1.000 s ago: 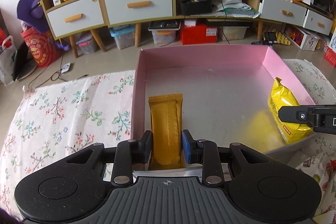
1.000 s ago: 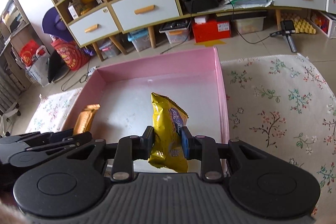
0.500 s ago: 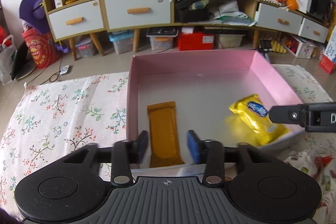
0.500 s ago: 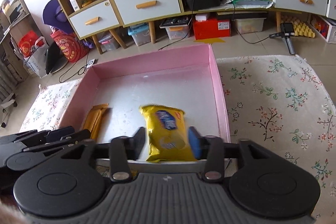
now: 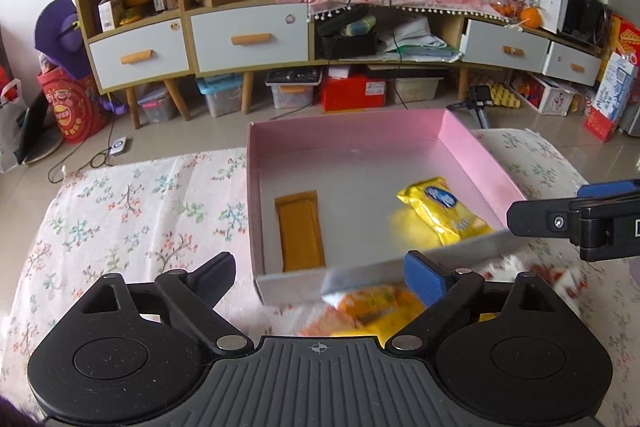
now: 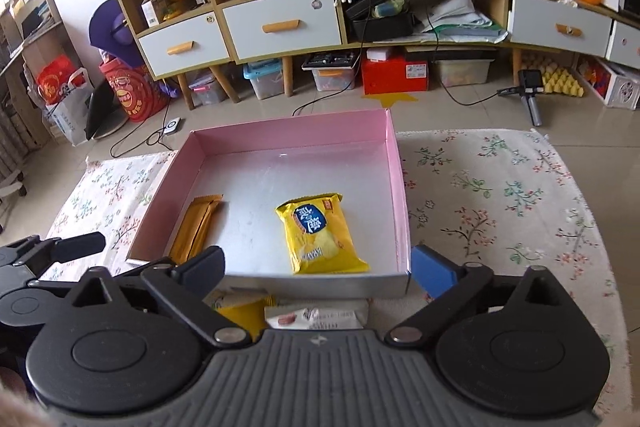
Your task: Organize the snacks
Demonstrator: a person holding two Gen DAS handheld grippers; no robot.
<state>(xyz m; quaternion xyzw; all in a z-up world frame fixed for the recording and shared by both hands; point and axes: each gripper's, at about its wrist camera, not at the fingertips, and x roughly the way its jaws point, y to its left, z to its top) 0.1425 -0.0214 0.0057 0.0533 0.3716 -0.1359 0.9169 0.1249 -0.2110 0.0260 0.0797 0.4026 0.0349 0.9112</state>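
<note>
Left wrist view: the left gripper [image 5: 320, 277] has just spread its fingers wide, nothing between them. Just ahead, the orange wafer bar [image 5: 300, 231] lies flat in the pink box [image 5: 348, 131], released there for sorting. The right gripper [image 6: 318, 269], likewise just opened and empty, has the yellow chip packet [image 6: 320, 233] lying ahead inside the box.

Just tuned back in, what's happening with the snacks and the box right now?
A person is sorting snacks into the shallow pink cardboard box with two handheld grippers. The flat orange wrapped bar lies inside by the left wall, and the yellow crinkly snack bag lies flat nearer the right. The left gripper and right gripper have just been opening, nothing between the fingers. More packets wait on the floral cloth in front of the box.
</note>
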